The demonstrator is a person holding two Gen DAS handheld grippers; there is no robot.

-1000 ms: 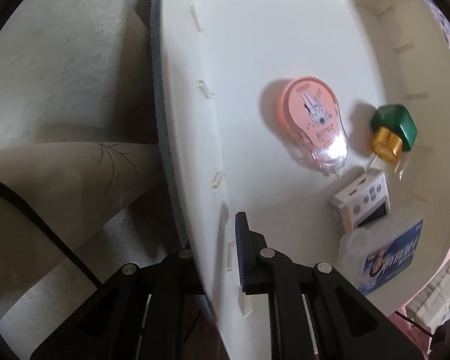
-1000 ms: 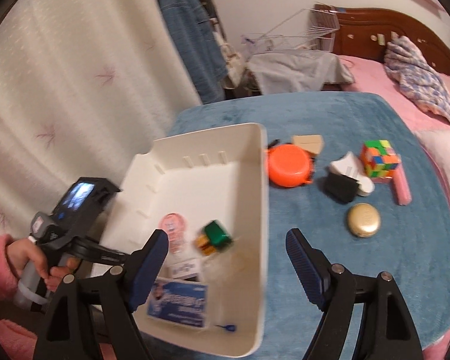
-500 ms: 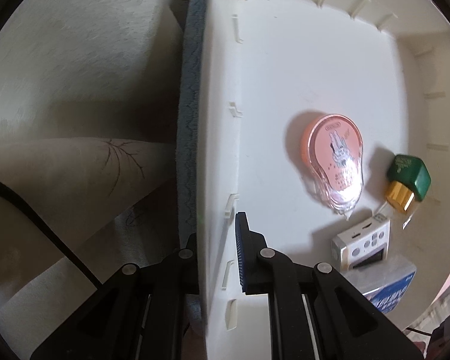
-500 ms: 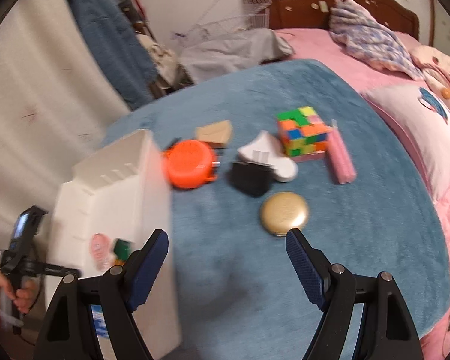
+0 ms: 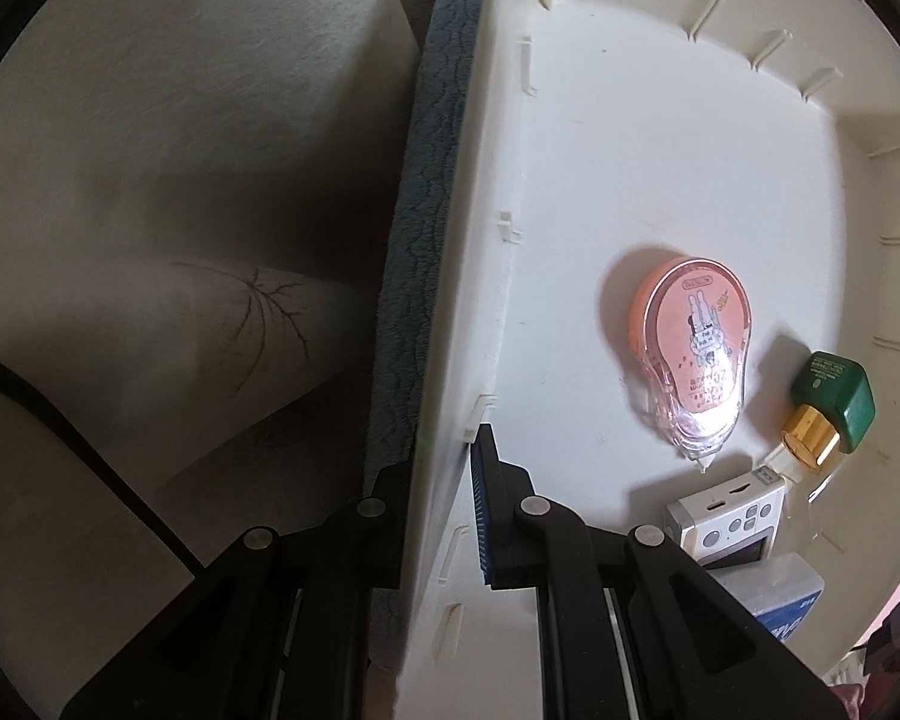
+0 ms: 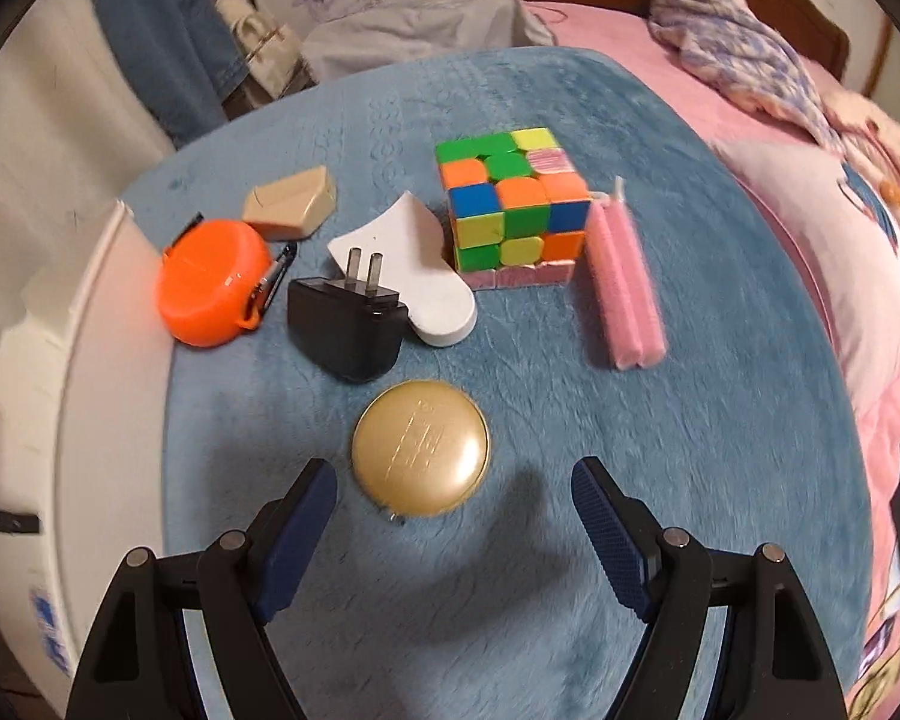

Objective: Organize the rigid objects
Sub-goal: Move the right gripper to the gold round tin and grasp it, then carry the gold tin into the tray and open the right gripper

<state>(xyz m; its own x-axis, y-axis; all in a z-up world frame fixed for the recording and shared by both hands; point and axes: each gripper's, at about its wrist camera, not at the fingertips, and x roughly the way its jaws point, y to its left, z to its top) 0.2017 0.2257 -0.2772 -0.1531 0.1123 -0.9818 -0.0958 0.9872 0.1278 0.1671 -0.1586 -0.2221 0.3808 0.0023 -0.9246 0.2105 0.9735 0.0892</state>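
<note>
Bin (image 5: 660, 138) sits at the blanket's (image 6: 660, 420) left edge, its wall pinched by my left gripper (image 5: 444, 516), already holding a tape dispenser (image 5: 693, 354), a green cap (image 5: 834, 402) and small boxes. My right gripper (image 6: 453, 516) hangs with fingers spread, nothing between them, just short of the gold compact (image 6: 420, 447). I judge the domed lid could squirt out of the pads if I close off-centre. Charger (image 6: 345, 324) stands just beyond; cube (image 6: 510, 204) and pink sticks (image 6: 624, 294) are farther back. Open blanket lies to the right.
</note>
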